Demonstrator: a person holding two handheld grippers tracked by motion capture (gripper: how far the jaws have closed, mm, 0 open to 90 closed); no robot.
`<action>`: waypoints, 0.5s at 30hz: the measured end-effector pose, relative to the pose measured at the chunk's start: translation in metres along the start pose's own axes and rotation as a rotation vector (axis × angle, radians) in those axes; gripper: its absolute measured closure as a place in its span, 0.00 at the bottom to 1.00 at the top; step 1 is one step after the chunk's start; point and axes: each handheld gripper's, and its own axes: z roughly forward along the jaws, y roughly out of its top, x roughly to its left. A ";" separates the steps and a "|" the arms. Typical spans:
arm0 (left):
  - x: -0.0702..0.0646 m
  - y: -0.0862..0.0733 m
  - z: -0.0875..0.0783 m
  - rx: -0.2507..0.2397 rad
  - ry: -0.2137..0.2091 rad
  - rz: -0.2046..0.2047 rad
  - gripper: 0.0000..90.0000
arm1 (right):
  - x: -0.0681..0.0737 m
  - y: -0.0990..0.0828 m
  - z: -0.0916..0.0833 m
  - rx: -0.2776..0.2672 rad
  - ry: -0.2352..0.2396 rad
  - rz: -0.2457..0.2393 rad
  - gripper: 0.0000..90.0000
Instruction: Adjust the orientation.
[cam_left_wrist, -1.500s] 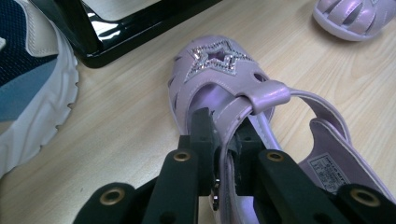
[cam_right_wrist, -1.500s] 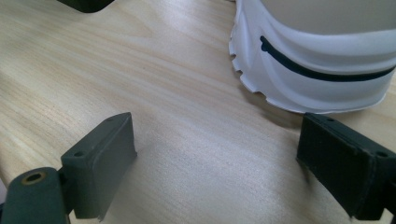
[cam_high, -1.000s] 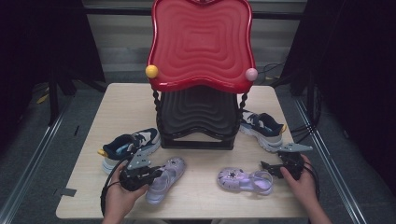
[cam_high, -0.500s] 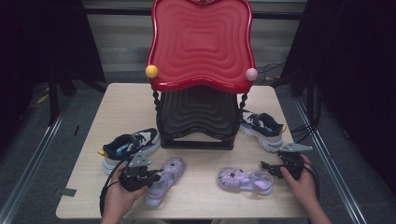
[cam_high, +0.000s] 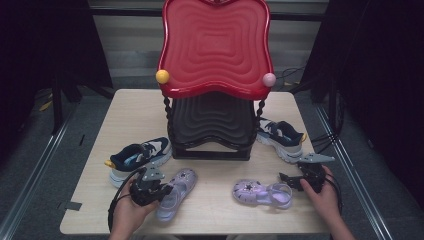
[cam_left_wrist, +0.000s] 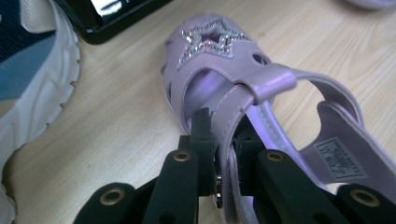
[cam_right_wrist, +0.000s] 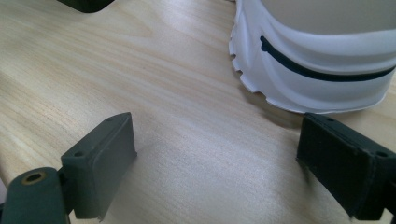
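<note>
A lilac sandal (cam_high: 177, 187) with a glittery star on its toe (cam_left_wrist: 205, 44) lies at the table's front left. My left gripper (cam_high: 162, 192) is shut on its ankle strap (cam_left_wrist: 261, 84). In the left gripper view the jaws (cam_left_wrist: 222, 128) pinch the strap's edge, and they have just closed a little tighter on it. The matching sandal (cam_high: 262, 194) lies at the front right. My right gripper (cam_high: 289, 181) sits just behind that sandal's heel. It is open (cam_right_wrist: 219, 154), with bare wood between the jaws.
A rack holding a red wavy tray (cam_high: 215, 45) over a black one (cam_high: 215, 120) stands mid-table. One navy sneaker (cam_high: 137, 157) lies left of it and another (cam_high: 282, 137) lies right. That sneaker's white sole (cam_right_wrist: 317, 70) is close ahead of my right jaws. The wooden table (cam_high: 135, 115) ends just behind both hands.
</note>
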 end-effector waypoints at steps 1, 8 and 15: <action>0.000 0.000 -0.001 -0.012 -0.001 0.002 0.92 | 0.000 0.000 0.000 0.000 0.000 -0.001 0.12; -0.005 0.007 -0.012 -0.076 0.004 0.010 0.92 | 0.000 0.000 0.000 0.000 0.000 0.000 0.12; -0.006 0.015 -0.020 -0.131 -0.005 0.008 0.92 | 0.000 0.000 0.000 0.000 0.000 -0.001 0.12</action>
